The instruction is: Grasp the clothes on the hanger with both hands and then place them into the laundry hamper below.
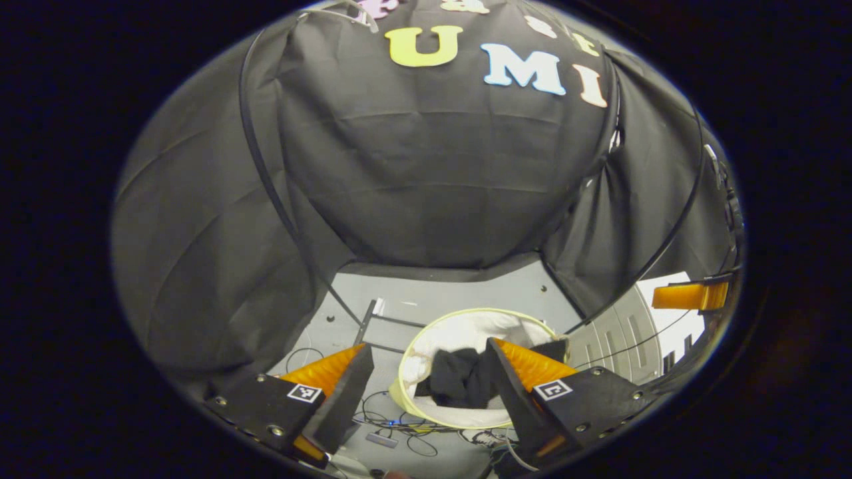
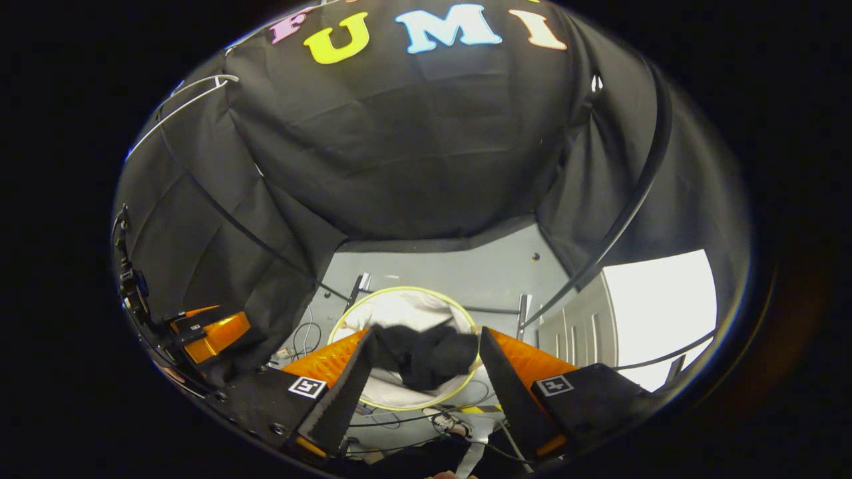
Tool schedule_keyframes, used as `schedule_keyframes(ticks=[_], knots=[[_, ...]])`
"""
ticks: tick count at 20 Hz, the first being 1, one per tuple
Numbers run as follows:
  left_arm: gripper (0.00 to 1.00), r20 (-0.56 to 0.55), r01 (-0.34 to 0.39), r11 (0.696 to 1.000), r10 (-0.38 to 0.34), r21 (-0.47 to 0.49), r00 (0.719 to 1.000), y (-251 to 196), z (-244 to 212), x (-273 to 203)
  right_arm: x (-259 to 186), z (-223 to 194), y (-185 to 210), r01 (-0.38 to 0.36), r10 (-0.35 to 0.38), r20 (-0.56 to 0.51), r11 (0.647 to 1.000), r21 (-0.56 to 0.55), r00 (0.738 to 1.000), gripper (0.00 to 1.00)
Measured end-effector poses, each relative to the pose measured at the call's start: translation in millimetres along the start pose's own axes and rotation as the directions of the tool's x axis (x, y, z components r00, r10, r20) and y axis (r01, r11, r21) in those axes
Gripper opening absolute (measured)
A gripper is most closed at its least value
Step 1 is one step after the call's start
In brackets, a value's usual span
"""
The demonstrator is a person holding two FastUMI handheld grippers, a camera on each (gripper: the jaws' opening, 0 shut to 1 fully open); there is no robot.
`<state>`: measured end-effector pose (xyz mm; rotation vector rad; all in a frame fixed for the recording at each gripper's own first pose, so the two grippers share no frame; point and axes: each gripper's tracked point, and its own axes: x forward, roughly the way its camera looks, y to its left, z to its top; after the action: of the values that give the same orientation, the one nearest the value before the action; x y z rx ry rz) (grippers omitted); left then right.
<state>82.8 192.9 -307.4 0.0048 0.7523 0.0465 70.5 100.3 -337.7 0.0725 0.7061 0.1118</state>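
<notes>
A black garment [image 1: 459,380] lies crumpled inside the round white laundry hamper [image 1: 426,346], whose rim is pale yellow. My left gripper [image 1: 429,399] hangs open above the hamper, its orange-backed fingers wide apart with nothing between them. In the right gripper view the same black garment [image 2: 426,356] rests in the hamper [image 2: 399,307], partly draped toward the near rim. My right gripper [image 2: 423,392] is also open above it and holds nothing. The other gripper's orange finger [image 1: 689,295] shows at the far right of the left gripper view, and again as an orange finger [image 2: 216,334] at the far left of the right gripper view.
The hamper stands on a grey floor [image 2: 466,269] between black rack bars [image 1: 365,322]. Loose cables [image 1: 399,422] lie near the hamper's front. A thin white wire hanger [image 2: 180,103] shows at upper left. A grey ribbed panel [image 2: 586,319] and a bright opening are at right.
</notes>
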Motion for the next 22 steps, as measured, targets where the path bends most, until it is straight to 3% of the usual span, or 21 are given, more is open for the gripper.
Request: schedule_keyframes(ticks=[4, 7, 10, 11, 14, 17, 22], knots=[[1.00, 0.167, -0.060, 0.997, 0.052, 0.045, 0.985, -17.0, 70.9, -65.2, -49.3, 52.5, -30.4, 0.030, -0.032, 0.187, 0.999, 0.010, 0.982, 0.98], [1.00, 0.357, -0.049, 0.998, 0.032, 0.038, 0.934, -54.9, 146.7, -124.0, -97.9, 100.5, -54.0, 0.082, -0.075, 0.351, 0.997, -0.005, 0.933, 0.98], [1.00, 0.525, 0.008, 1.000, -0.015, 0.016, 0.851, -91.3, 225.0, -167.1, -168.9, 161.9, -68.5, 0.145, -0.116, 0.559, 0.989, -0.007, 0.821, 0.98], [1.00, 0.554, 0.031, 0.999, -0.034, 0.015, 0.832, -103.8, 245.9, -177.6, -192.0, 179.2, -72.6, 0.166, -0.124, 0.621, 0.986, -0.010, 0.774, 0.92], [1.00, 0.635, 0.080, 0.997, -0.071, 0.015, 0.769, -130.3, 303.0, -218.3, -250.1, 212.1, -80.1, 0.213, -0.136, 0.739, 0.977, -0.009, 0.660, 0.92], [1.00, 0.693, 0.130, 0.991, -0.103, 0.014, 0.713, -138.5, 349.0, -259.3, -286.6, 217.5, -96.1, 0.252, -0.180, 0.783, 0.967, 0.030, 0.596, 0.92], [1.00, 0.752, 0.115, 0.993, -0.089, 0.017, 0.653, -141.9, 382.4, -291.9, -336.6, 225.4, -138.2, 0.270, -0.294, 0.812, 0.947, 0.175, 0.504, 0.92]])
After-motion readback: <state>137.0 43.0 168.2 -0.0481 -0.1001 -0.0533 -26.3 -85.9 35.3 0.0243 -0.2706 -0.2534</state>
